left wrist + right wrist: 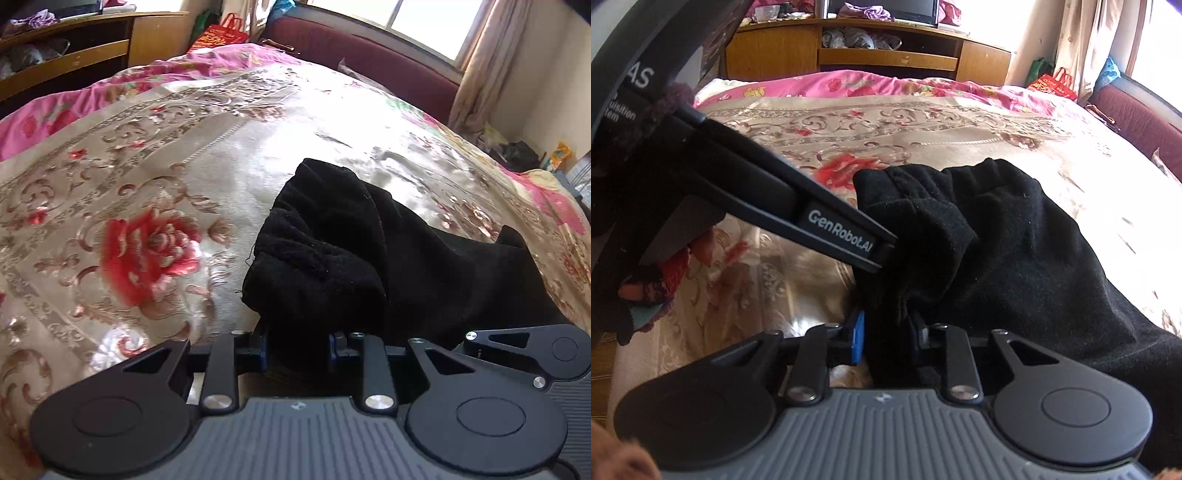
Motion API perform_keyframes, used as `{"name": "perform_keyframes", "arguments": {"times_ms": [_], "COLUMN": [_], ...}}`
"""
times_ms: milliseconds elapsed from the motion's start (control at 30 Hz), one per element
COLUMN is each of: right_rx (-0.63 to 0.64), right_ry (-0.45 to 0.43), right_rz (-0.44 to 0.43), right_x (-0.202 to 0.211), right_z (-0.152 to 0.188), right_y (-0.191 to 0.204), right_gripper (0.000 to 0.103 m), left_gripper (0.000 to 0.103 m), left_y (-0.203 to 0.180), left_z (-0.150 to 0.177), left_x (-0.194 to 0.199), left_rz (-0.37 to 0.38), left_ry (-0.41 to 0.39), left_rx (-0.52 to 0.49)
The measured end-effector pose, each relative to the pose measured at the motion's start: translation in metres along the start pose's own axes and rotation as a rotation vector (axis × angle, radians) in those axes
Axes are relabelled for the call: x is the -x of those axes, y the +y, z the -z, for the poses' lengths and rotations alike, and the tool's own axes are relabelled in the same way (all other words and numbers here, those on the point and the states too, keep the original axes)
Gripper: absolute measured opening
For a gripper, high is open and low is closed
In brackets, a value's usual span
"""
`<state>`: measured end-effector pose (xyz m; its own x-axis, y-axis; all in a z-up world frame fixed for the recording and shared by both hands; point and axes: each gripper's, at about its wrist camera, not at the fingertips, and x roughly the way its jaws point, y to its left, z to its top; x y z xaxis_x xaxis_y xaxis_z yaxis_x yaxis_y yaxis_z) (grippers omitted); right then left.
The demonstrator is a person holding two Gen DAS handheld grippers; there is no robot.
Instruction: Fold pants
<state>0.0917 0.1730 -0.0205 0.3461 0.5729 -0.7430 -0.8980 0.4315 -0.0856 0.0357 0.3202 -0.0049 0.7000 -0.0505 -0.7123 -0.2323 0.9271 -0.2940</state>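
Black pants (pixel 351 251) lie bunched on a beige floral bedspread (pixel 147 166), the cloth running off to the right. In the left wrist view my left gripper (pixel 299 347) is shut on a gathered fold of the pants, its blue-edged pads (pixel 264 347) pressing the cloth from both sides. In the right wrist view my right gripper (pixel 886 336) is shut on another fold of the pants (pixel 1015 240), close beside the first. The left gripper's finger (pixel 846 232) reaches into that same bunch from the upper left, with a gloved hand (pixel 646 284) behind it.
A pink flowered quilt (pixel 849 85) lies along the bed's far side. Behind it stands a wooden shelf unit (pixel 886 55). A maroon sofa (pixel 369 55), a red bag (pixel 225 35) and curtains (pixel 487 66) by a window line the far edge.
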Motion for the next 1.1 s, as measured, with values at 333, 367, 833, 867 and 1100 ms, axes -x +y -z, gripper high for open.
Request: {"name": "perform_keyframes", "arguments": {"times_ms": [333, 367, 833, 867, 1100], "right_rx": [-0.163, -0.19, -0.466, -0.489, -0.693], "right_ry": [-0.078, -0.081, -0.119, -0.124, -0.124], "right_rz": [-0.013, -0.005, 0.219, 0.238, 0.372], "right_x": [0.062, 0.069, 0.15, 0.157, 0.203], "right_z": [0.018, 0.025, 0.116, 0.125, 0.201], "right_y": [-0.025, -0.031, -0.103, -0.109, -0.15], "right_gripper": [0.029, 0.029, 0.038, 0.038, 0.042], "left_gripper": [0.045, 0.045, 0.048, 0.049, 0.052], "left_y": [-0.018, -0.022, -0.135, -0.145, -0.219], "left_z": [0.001, 0.0, 0.002, 0.003, 0.027], "left_x": [0.032, 0.036, 0.045, 0.043, 0.007], "left_rz": [-0.184, -0.199, -0.212, -0.203, -0.068], "left_ry": [-0.025, -0.032, -0.04, -0.035, 0.025], "left_rx": [-0.11, -0.119, -0.375, -0.394, -0.489]}}
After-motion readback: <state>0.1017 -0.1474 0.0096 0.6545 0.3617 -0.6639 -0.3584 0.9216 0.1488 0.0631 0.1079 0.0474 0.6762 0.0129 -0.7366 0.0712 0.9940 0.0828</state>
